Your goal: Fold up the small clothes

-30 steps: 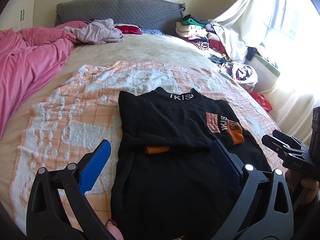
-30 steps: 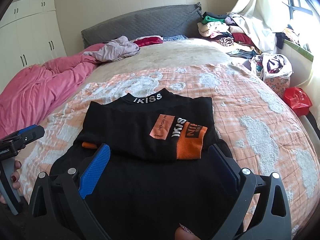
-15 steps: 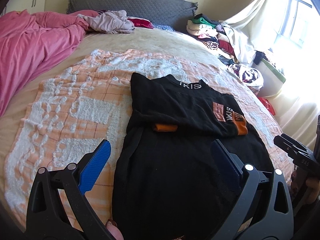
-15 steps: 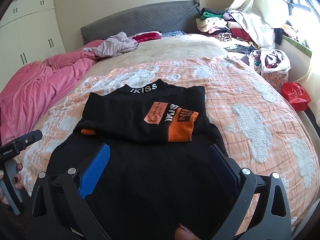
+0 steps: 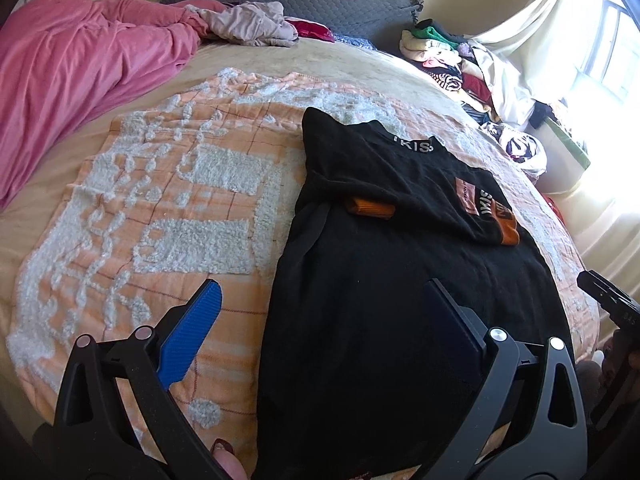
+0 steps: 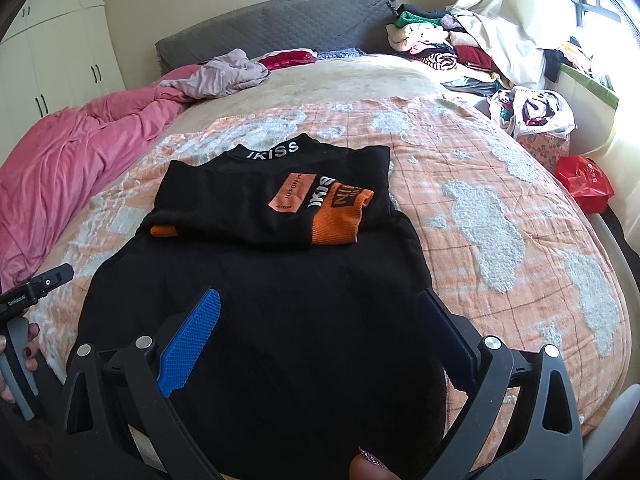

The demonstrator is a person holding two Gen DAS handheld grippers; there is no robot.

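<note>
Both grippers are spread wide and holding nothing at all. The left gripper hangs over the near left edge of the black sweater, one blue finger above the orange blanket, the other above the black fabric. The right gripper hovers over the sweater's lower part, both fingers above the cloth; can't tell if they touch it. The sweater lies flat on the blanket mid-bed, sleeves with orange cuffs folded across its chest.
</note>
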